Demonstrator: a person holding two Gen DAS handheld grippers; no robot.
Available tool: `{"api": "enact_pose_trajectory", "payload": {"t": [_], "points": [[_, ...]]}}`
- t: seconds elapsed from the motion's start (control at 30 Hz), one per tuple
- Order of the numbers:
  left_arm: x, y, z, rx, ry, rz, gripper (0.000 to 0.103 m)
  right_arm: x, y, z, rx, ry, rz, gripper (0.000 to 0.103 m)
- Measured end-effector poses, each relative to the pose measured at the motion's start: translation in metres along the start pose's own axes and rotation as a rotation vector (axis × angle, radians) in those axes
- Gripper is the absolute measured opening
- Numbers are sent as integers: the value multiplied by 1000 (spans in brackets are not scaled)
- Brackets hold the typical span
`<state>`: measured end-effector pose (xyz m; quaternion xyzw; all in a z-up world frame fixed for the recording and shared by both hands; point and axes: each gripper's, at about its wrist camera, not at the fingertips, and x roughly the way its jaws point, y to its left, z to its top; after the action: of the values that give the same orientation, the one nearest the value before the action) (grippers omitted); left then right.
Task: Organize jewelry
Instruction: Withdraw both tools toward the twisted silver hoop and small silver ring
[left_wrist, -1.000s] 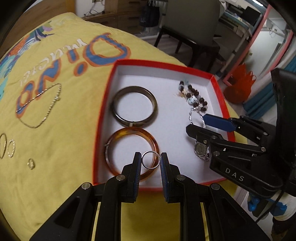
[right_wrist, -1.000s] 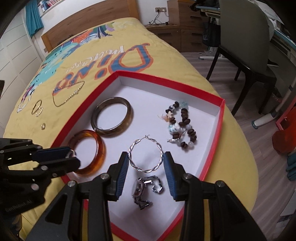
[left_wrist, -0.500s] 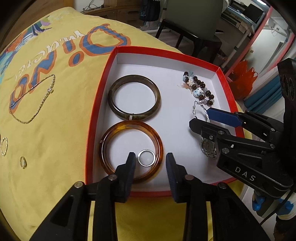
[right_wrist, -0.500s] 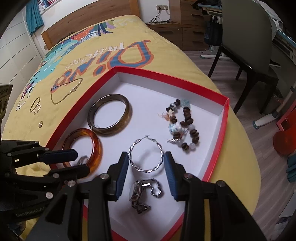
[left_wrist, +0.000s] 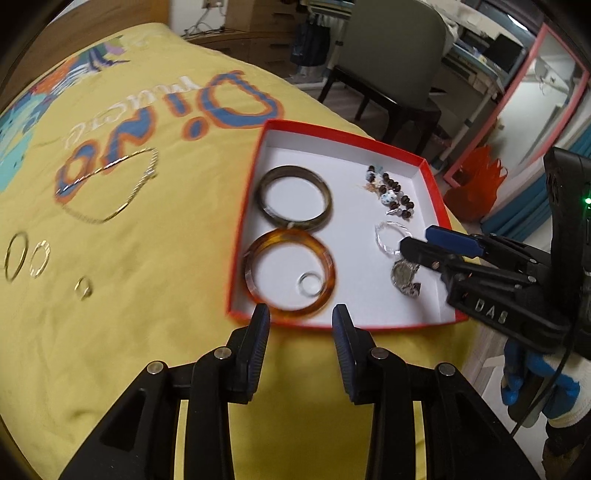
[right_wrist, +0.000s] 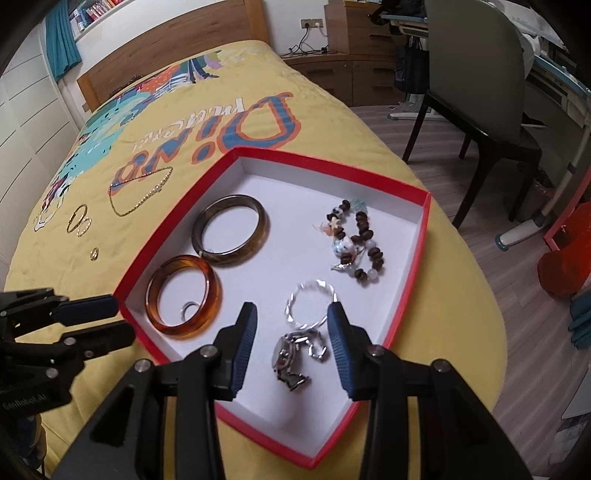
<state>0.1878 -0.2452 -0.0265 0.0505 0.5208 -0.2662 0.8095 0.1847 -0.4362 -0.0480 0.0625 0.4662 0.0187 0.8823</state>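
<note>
Red card box (right_wrist: 413, 273): white-lined and open-topped; we log it lying flat on the yellow bedspread (left_wrist: 129, 314) near the bed's edge.
Amber bangle (right_wrist: 183, 297): inside the box at its near-left corner, flat, touching the dark bangle beside it.
Silver ring (right_wrist: 189, 309): small band, which we find inside the amber bangle's circle, against its inner rim.
Dark bangle (right_wrist: 231, 229): brown-grey, flat in the box, just beyond the amber one.
Bead bracelet (right_wrist: 356, 240): brown and pale beads in a loose heap toward the box's far-right side.
Twisted hoop (right_wrist: 312, 303): silver, in the box between the bead bracelet and the watch.
Watch (right_wrist: 291, 356): metal, lying crumpled on the box floor at the near end.
Left gripper (left_wrist: 301, 325): jaws apart and holding nothing; we see it over the bedspread just outside the box's near wall, in line with the amber bangle.
Right gripper (right_wrist: 291, 330): jaws spread wide and holding nothing; we place it above the near end of the box, with the watch and the hoop's near arc between its fingers.
Gold chain (right_wrist: 142, 194): on the bedspread, outside the box.
Gold hoops (right_wrist: 79, 220): two, on the bedspread beyond the chain.
Gold ring (right_wrist: 95, 253): small, alone on the bedspread.
</note>
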Motion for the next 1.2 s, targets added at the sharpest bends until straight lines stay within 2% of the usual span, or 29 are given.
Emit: {"api": "enact_pose_trajectory", "payload": {"t": [0.2, 0.37, 0.57, 0.73, 0.97, 1.2], "points": [[-20, 32, -26, -59, -17, 20, 35, -14, 12, -3, 19, -25, 6, 38], [-34, 61, -50, -100, -14, 54, 35, -28, 36, 0, 8, -67, 50, 38], [-46, 114, -79, -204, -12, 100, 35, -31, 79, 9, -38, -90, 122, 38], [-50, 152, -91, -277, -14, 131, 35, -23, 121, 16, -98, -81, 182, 38], [-56, 197, -87, -330, -30, 166, 35, 4, 168, 24, -164, -36, 245, 38], [-54, 235, -50, -337, -57, 161, 35, 47, 209, 30, -210, 29, 294, 38]]}}
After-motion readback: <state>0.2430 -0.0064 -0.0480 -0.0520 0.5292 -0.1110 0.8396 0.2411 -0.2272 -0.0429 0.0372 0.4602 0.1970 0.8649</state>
